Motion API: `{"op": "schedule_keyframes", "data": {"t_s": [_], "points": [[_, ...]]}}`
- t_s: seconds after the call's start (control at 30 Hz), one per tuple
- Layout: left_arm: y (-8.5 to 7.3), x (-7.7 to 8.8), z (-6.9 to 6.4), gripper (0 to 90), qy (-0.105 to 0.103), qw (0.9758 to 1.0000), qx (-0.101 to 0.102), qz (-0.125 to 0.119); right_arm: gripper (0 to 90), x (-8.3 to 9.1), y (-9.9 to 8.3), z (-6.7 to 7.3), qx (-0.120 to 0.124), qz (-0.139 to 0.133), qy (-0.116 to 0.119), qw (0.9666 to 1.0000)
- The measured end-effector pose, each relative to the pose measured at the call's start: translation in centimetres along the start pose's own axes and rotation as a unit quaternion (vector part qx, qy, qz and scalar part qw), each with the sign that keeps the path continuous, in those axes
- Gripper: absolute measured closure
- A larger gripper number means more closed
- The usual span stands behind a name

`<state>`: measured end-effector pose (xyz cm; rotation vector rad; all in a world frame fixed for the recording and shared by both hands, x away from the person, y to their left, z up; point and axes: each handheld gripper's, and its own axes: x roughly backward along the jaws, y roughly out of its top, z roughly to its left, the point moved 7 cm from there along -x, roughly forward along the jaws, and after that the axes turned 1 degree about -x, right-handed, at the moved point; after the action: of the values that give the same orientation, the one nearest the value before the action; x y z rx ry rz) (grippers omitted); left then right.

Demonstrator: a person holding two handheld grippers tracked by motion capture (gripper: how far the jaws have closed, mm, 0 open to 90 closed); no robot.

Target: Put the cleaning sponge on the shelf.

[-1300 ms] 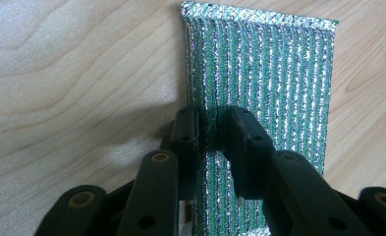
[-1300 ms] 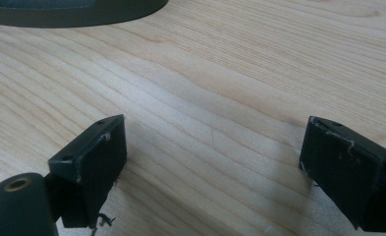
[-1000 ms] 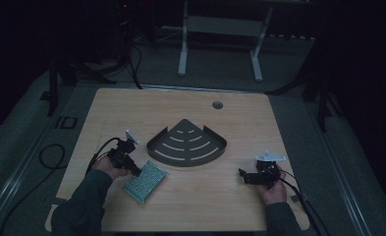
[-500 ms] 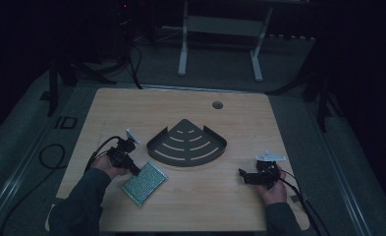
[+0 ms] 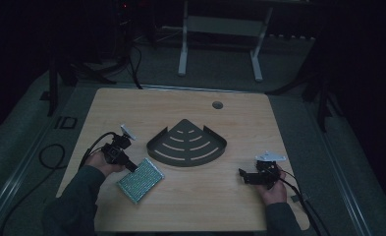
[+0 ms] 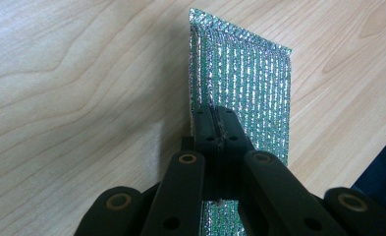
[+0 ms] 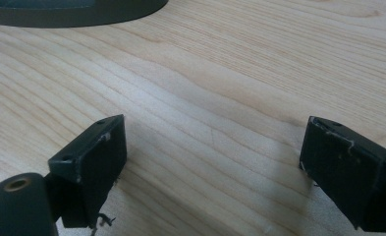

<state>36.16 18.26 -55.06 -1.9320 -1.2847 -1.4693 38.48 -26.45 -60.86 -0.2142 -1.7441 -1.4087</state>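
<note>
High view, read from left to right: the left tongs (image 5: 131, 167) rest at the near-left corner of a flat, glittering green-and-silver rectangular pad (image 5: 140, 179), which lies on the pale wooden tabletop (image 5: 230, 206), just in front of and left of a dark grey fan-shaped metal corner tray with curved slots (image 5: 186, 145). Pad and tray lie near each other but apart. A small round grommet hole (image 5: 217, 104) sits toward the far edge. The right tongs (image 5: 243, 175) sit well to the right of the tray, near the front edge.

Left gripper view: the jaws have just been closing and now stand pressed together on the pad's (image 6: 249, 88) near edge; the thin material is pinched between them, and the rest of the pad is flat on the wood.

Right gripper view: the jaws stand wide apart with nothing between them, above bare wood, the tray's rim (image 7: 72, 12) at the top.

Judgement: the step in hand is the pick-up of the pad, with the grip made and the lift not yet begun. The next move calls for raising the pad cleanly and carrying it right toward the tray, minding that a floppy sheet held by one edge may droop or slip.
</note>
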Motion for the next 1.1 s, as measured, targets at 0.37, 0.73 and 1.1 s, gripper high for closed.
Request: {"op": "schedule_keyframes", "data": {"t_s": [0.37,0.73,1.1], "points": [[0.2,1.8,0.0,90.0,-0.003,0.9998,0.001,-0.021,9.8,0.0,0.0,0.0,0.0,0.0,0.0,1.0],[0.9,3.7,-0.1,90.0,0.005,0.999,-0.003,-0.045,9.8,0.0,0.0,0.0,0.0,0.0,0.0,1.0],[2.4,5.4,-0.6,90.0,0.018,0.9981,-0.013,-0.058,9.8,0.0,0.0,0.0,0.0,0.0,0.0,1.0]]}}
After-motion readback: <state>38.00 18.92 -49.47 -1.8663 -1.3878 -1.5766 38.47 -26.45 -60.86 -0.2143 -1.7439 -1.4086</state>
